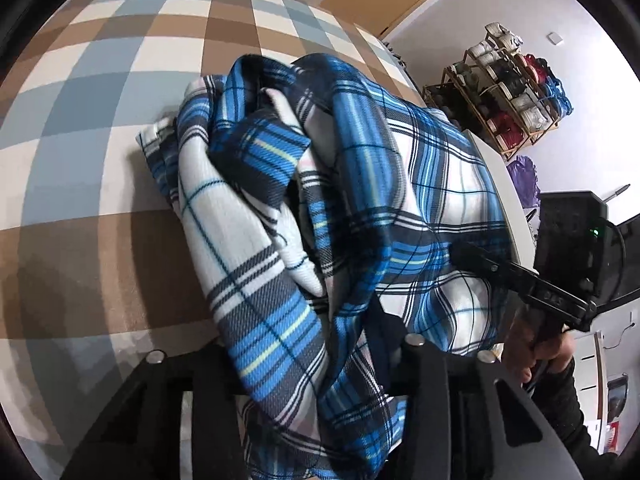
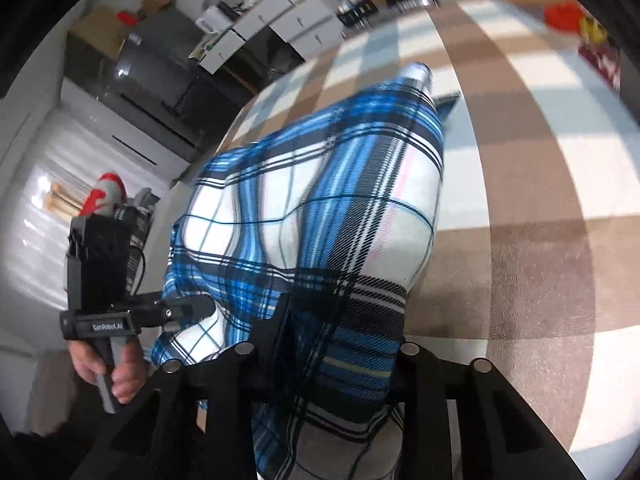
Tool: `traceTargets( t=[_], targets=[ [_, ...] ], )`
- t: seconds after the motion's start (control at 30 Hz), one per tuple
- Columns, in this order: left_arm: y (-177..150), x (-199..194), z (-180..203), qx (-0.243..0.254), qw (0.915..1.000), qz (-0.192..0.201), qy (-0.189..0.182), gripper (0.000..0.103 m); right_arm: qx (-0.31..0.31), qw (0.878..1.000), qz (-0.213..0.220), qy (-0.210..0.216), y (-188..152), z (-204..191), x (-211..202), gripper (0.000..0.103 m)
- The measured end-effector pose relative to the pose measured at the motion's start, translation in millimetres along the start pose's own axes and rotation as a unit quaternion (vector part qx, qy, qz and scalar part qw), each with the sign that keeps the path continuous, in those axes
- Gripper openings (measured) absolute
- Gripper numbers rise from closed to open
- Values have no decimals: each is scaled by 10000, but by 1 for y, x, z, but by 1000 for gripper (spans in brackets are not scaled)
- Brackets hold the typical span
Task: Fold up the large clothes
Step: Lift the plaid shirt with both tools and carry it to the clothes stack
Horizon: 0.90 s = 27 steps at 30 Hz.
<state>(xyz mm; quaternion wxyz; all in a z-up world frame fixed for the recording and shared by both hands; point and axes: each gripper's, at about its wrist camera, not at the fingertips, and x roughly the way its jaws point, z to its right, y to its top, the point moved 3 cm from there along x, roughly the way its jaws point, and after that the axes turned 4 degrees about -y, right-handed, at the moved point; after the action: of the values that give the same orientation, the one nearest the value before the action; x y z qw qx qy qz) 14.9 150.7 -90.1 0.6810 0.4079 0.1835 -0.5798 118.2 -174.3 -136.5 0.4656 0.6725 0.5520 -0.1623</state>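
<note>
**Plaid cloth gathered above a checked surface**

A brown, blue and white checked surface [image 1: 100, 128] fills the background; a blue plaid garment [image 1: 320, 200] is bunched over it, lifted at the near edge; both units angle downward; the left hand-held gripper [image 2: 200, 308] and right hand-held gripper [image 1: 464, 252] each clench its fabric; a hand [image 2: 116, 372] wraps the left handle.
</note>
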Motion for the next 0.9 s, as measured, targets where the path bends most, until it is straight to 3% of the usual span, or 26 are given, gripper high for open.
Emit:
traceTargets(
  t=[0.17, 0.3, 0.5, 0.7, 0.9],
  targets=[
    [0, -9, 6, 26, 9998, 133, -122, 26, 35, 9996, 186, 195, -5, -13, -18, 24],
    [0, -16, 12, -79, 9992, 195, -334, 26, 43, 9993, 295, 229, -7, -24, -27, 23],
    [5, -33, 19, -46, 9988, 319, -364, 26, -25, 9982, 511, 319, 1, -47, -48, 22],
    [10, -82, 31, -10, 9978, 652, -105, 26, -279, 9969, 609, 406, 25, -90, -62, 22],
    [16, -155, 27, -163, 9950, 975, 159, 26, -608, 9928, 665, 793, 64, -171, -75, 22]
  ],
)
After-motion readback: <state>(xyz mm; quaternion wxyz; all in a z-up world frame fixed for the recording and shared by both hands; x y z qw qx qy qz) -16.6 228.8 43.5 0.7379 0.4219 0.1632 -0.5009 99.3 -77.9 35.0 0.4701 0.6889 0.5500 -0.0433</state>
